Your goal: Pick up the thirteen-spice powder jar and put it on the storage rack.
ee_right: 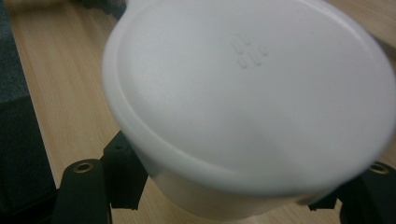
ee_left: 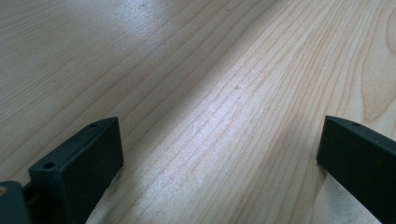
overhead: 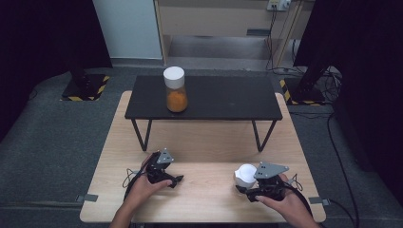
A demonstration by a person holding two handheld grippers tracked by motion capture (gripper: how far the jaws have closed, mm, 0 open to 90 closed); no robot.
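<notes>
Right gripper [overhead: 248,186]: low on the wooden table [overhead: 204,190], at about four o'clock from the table's middle — its jaws are clamped on a white container [overhead: 245,175], one jaw on either side of the body.
White container: up close in the right gripper view the white container [ee_right: 252,93] sits tilted, its flat lidded top turned toward the camera, a small embossed mark near twelve o'clock on that top; the black jaws hug its lower body from seven and five o'clock.
Right hand [overhead: 285,204]: wrapped round the back of the gripper, coming in from the bottom edge, cable trailing off toward three o'clock.
Left gripper [overhead: 177,180]: at about eight o'clock from the table's middle, lying low over the wood, well apart from the right one.
Left jaws: spread wide in the left gripper view — bare wood grain between them, nothing pinched.
Left hand [overhead: 142,187]: holding the gripper's body from behind, forearm entering from six o'clock.
Black shelf [overhead: 204,97]: a low dark stand at the table's far end, twelve o'clock, on thin metal legs.
Jar [overhead: 175,89]: upright on the black shelf toward its left half, white cap on top, orange contents in the lower part.
</notes>
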